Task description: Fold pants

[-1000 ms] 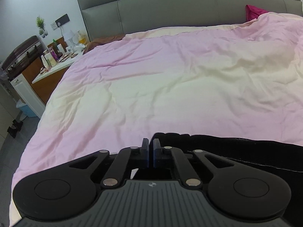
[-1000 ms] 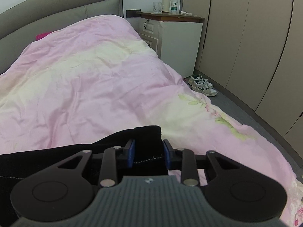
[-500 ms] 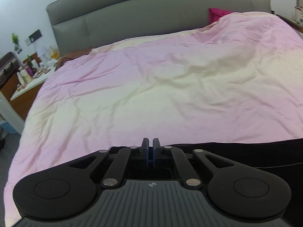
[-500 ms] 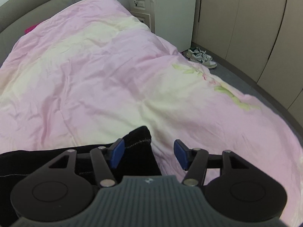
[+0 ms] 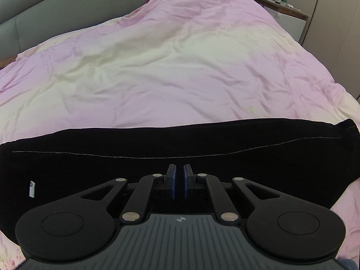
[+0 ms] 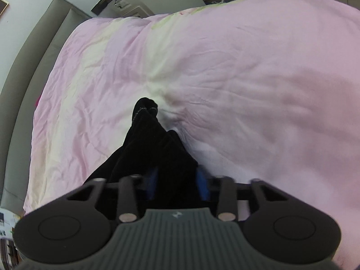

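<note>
Your left claw (image 5: 179, 175) has its blue-padded fingers (image 5: 172, 180) drawn almost together, only a thin slit between them, and nothing shows in that slit; the pads hover over the black pants (image 5: 157, 148), and you cannot tell from this view whether any cloth is caught lower down. In the left wrist view the pants lie as a long dark band across the near part of the bed, running left to right on the pink and cream duvet (image 5: 180, 67), with a pale stitched seam along their length and a small white tag near the left end. The right end of the band reaches toward the right edge of the bed. Far off stand the grey headboard (image 5: 56, 6) and, at the far right, a nightstand (image 5: 290, 20) with bottles on it. Your right claw (image 6: 177, 182) stands at a middling width with a thick bunch of the pants (image 6: 153, 144) between its blue pads, cloth filling the gap; from there the fabric stretches away from the claw to a narrow end (image 6: 146, 108) that touches the duvet (image 6: 247, 78). The right wrist view is tilted and slightly blurred, with the headboard (image 6: 33, 56) along the left.
</note>
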### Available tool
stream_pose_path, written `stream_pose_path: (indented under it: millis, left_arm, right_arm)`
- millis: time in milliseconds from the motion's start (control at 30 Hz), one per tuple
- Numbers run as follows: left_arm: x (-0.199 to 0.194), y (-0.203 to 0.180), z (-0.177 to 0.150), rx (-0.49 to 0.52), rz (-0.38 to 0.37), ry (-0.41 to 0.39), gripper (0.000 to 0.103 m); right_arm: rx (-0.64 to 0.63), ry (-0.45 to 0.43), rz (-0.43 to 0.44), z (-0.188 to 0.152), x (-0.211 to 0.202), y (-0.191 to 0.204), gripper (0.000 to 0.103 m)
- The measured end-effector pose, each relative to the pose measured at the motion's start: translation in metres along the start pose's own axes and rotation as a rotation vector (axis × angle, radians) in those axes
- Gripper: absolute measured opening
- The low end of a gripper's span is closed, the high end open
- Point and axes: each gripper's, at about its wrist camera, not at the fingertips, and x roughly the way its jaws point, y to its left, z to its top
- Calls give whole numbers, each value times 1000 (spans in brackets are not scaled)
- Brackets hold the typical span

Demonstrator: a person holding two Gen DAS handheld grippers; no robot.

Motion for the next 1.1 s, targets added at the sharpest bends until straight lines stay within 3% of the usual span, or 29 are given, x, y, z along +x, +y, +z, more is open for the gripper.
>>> stream_pose_path:
  millis: [200,367,467,500,533,700,900,1100]
  left_arm:
    - [1,-45,-2,98,-6,15,8]
    - [15,-86,-1,139,-25,35,8]
    - [19,-111,0,206,-53,37,8]
    - [21,-121,0,237,-67,41,9]
    - [24,-130,0,261,-87,47,9]
    - [41,-174,-3,387,-151,77,13]
    - [72,-206,-2,500,-171,133,13]
    - [103,-215,13,517,-173,175,13]
  right_arm:
    - [-66,-62,39,-8,-42,-2,11]
    - [-65,-8,61,-11,-25,-27,16]
    - [-46,15,116,-6,-27,-36,30]
    - [-60,25,103,-3,-30,-37,45]
    - [-82,37,88,0,-32,-38,49]
    - [-26,190,145,15,-22,-54,49]
    - [11,258,200,26,13,-58,48]
    - [-13,343,243,31,47,-50,50]
